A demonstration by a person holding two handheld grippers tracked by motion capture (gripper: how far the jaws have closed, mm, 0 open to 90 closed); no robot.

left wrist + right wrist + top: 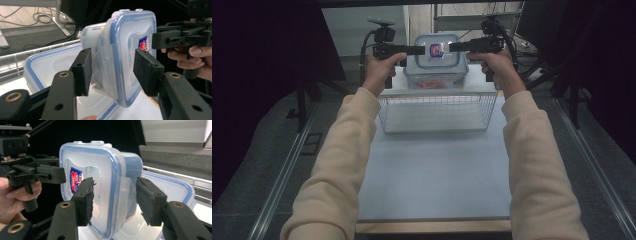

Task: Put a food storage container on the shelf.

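The clip-lock food container (436, 59) is clasped at its left edge by the left gripper (421, 50), half open. At its right edge, the right gripper (453, 47) is set around the rim; whether its pads press cannot be told.

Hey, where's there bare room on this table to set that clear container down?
Free: the table between the wire basket and the near edge. Crowded: behind the basket, where the container sits over a flat lidded box.

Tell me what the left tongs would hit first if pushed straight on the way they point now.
The clear lidded container: its side edge already sits between the left tongs, so its lid and wall come first. Past it, roughly in line, are the right tongs, though depth is hard to judge.
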